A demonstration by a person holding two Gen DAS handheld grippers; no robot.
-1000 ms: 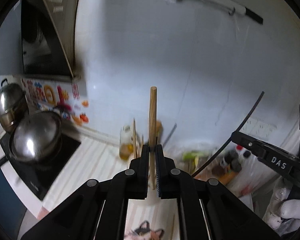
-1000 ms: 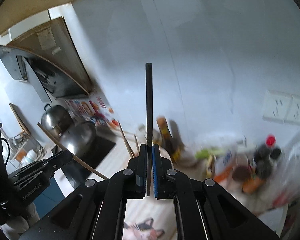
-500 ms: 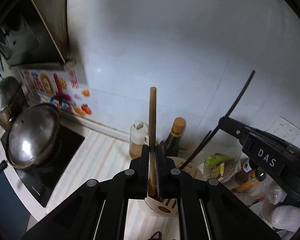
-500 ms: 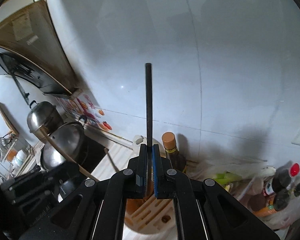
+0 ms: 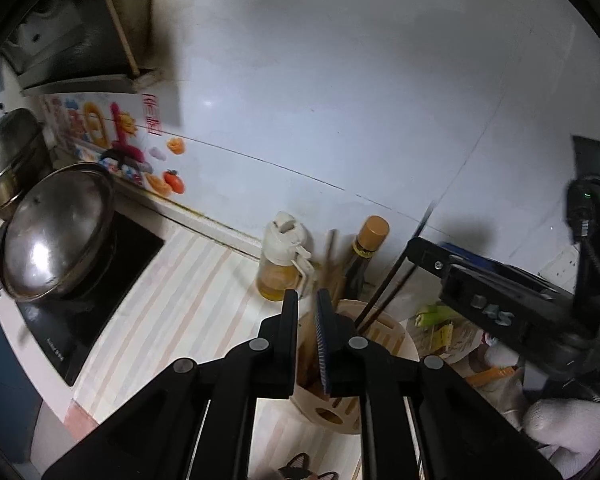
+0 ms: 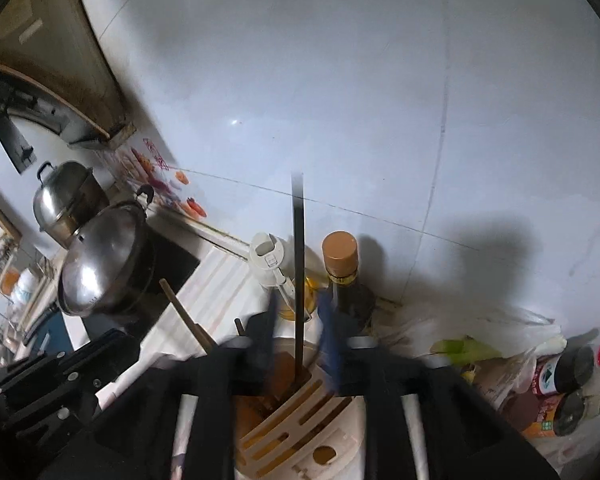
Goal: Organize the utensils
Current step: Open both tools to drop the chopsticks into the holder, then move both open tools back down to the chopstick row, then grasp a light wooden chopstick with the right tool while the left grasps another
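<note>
Left gripper (image 5: 307, 304) and right gripper (image 6: 300, 322), side by side, both angled downward with jaws parted, gripping nothing.

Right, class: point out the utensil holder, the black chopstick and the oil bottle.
utensil holder (image 6: 300, 436): right wrist view, slotted top.
black chopstick (image 6: 298, 264): right wrist view, mid shaft.
oil bottle (image 5: 278, 276): left wrist view, glass body.

Two pots (image 5: 56, 236); two bottles (image 6: 342, 280); one holder (image 6: 300, 432)
</note>
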